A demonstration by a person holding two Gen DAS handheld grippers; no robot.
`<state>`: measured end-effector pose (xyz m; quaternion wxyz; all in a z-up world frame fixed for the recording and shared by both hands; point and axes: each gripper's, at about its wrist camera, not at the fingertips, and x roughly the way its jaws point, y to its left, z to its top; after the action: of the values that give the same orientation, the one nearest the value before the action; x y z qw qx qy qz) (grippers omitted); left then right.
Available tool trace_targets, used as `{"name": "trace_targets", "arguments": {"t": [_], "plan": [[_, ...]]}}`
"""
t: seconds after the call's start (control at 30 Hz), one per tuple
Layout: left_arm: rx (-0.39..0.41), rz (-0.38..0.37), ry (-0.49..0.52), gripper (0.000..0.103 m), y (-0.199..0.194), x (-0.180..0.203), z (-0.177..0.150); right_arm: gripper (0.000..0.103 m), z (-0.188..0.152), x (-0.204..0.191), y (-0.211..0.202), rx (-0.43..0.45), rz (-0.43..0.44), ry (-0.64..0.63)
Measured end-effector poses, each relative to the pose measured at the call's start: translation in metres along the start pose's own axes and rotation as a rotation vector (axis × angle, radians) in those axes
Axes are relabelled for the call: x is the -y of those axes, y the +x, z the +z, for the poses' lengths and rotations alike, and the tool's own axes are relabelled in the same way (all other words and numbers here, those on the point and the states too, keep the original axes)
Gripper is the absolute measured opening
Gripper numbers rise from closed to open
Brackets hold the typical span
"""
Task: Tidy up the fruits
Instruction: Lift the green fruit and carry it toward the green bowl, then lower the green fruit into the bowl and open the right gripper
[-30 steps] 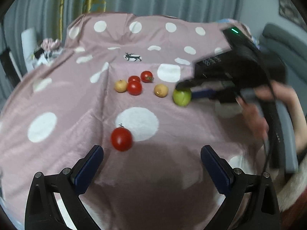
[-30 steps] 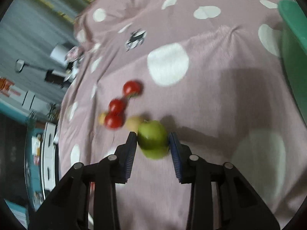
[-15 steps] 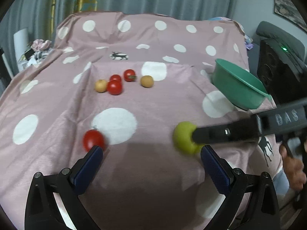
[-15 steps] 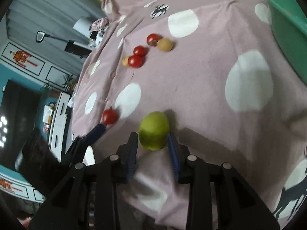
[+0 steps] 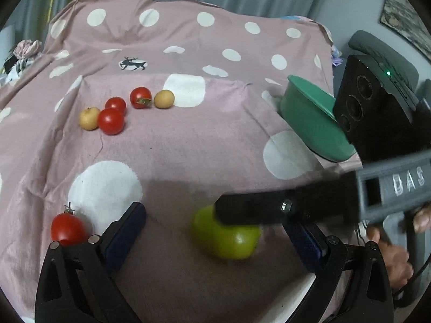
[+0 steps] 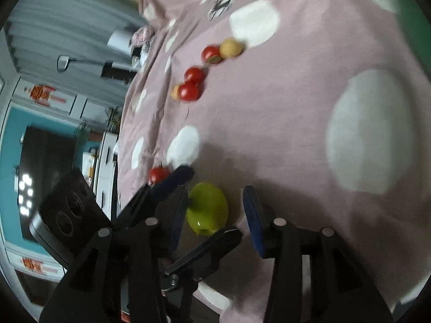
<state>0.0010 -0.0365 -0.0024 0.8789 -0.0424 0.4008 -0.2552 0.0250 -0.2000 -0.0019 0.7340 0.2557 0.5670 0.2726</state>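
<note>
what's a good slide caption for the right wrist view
Right gripper jaws just opened around the green apple on the polka-dot cloth.

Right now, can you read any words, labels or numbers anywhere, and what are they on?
"DAS": raised letters on the grey body of the right tongs, seen from the left wrist.
Red-and-white signs on the cabinets in the right wrist view: too blurred to read.
The deer print on the tablecloth is a picture, no text.

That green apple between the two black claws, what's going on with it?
A person holds a claw-like gripper in each hand, sorting fruit on a spotted cloth. The right gripper has just been opening around the green apple, which sits on the cloth between its parted jaws. The left gripper is open around the same apple. Tomatoes and a green bowl lie beyond.
</note>
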Motion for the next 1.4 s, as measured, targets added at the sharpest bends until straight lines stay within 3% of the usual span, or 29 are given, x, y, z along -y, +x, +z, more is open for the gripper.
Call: {"name": "trace_targets", "arguments": {"t": [0.17,0.3,0.47,0.63,0.93,1.13,1.23,1.33,1.4], "plan": [[-0.022,-0.046,0.004,0.062,-0.013,0.000,-0.010,0.043,-0.007,-0.016,0.012,-0.024,-0.019,-0.070],[-0.028,-0.101,-0.017,0.048,-0.013,-0.009,-0.009,0.037,-0.009,-0.016,0.015,0.001,-0.027,-0.086],[-0.028,-0.059,0.015,0.047,-0.020,-0.002,-0.013,0.037,-0.011,-0.017,0.017,0.002,-0.009,-0.087],[-0.016,-0.066,0.015,0.047,-0.026,-0.001,-0.012,0.036,-0.013,-0.021,0.011,0.019,-0.007,-0.102],[0.072,-0.069,0.041,0.047,-0.047,0.019,0.003,0.036,-0.012,-0.029,-0.025,0.110,0.037,-0.125],[0.100,-0.081,0.130,0.047,-0.050,0.058,0.023,0.036,-0.012,-0.020,-0.067,0.180,0.055,-0.134],[0.112,-0.134,0.169,0.047,-0.043,0.085,0.043,0.036,-0.006,-0.009,-0.102,0.233,0.045,-0.139],[0.123,-0.184,0.204,0.046,-0.024,0.116,0.073,0.036,0.005,0.005,-0.135,0.304,0.016,-0.110],[0.106,-0.213,0.246,0.046,-0.005,0.141,0.092,0.036,0.016,0.019,-0.160,0.360,-0.052,-0.070]]}}
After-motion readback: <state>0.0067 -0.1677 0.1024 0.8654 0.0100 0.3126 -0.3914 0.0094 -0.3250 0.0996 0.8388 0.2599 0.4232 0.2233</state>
